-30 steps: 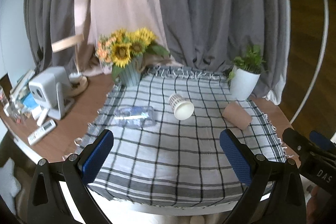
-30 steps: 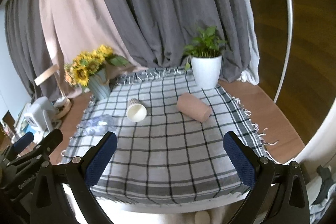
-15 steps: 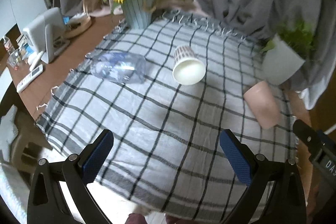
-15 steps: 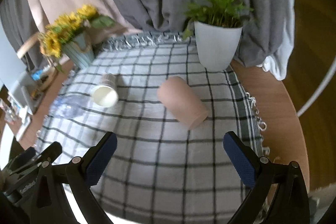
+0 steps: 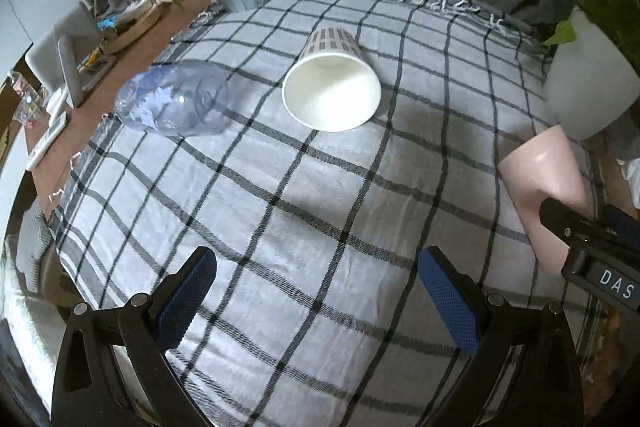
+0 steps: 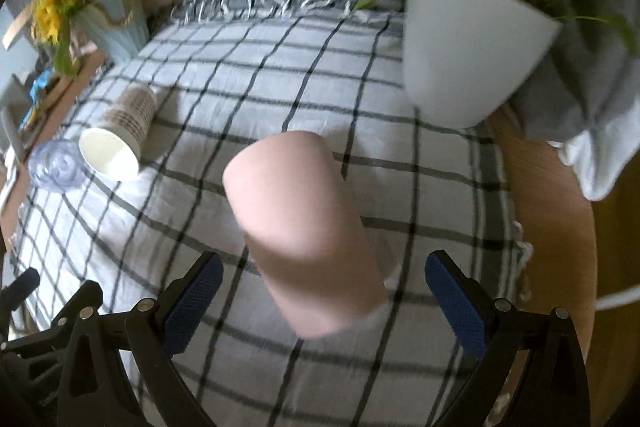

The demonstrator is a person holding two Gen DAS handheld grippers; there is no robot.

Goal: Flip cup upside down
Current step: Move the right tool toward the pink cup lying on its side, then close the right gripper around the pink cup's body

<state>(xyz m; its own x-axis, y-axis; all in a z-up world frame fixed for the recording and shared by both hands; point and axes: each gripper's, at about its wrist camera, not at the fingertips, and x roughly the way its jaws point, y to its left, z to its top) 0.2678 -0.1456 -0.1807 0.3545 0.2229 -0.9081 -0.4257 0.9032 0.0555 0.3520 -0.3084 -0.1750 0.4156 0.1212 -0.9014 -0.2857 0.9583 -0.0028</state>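
Both grippers have closed in on the table point(image 5: 120, 95) over the last second; the checked cloth point(image 5: 320, 211) now fills each view where earlier the curtains and room did. The right gripper point(image 6: 324, 291) has advanced furthest: the pink cup point(image 6: 308, 227), well ahead of it a second ago, now lies on its side between the spread blue pads point(image 6: 456, 307), with no contact visible on either side. The left gripper point(image 5: 316, 287) is also wide open and empty, with the white paper cup point(image 5: 332, 87) lying on its side some way ahead, mouth toward it. In my judgement the pink cup is the immediate target and a grasp is about to follow; nothing is flipped yet.

Limitations: the right view is motion-blurred, so which end of the pink cup is the mouth cannot be confirmed. In the left view the right gripper's body covers that cup's near end. The clear bottle point(image 5: 172, 103) sits beside the paper cup.
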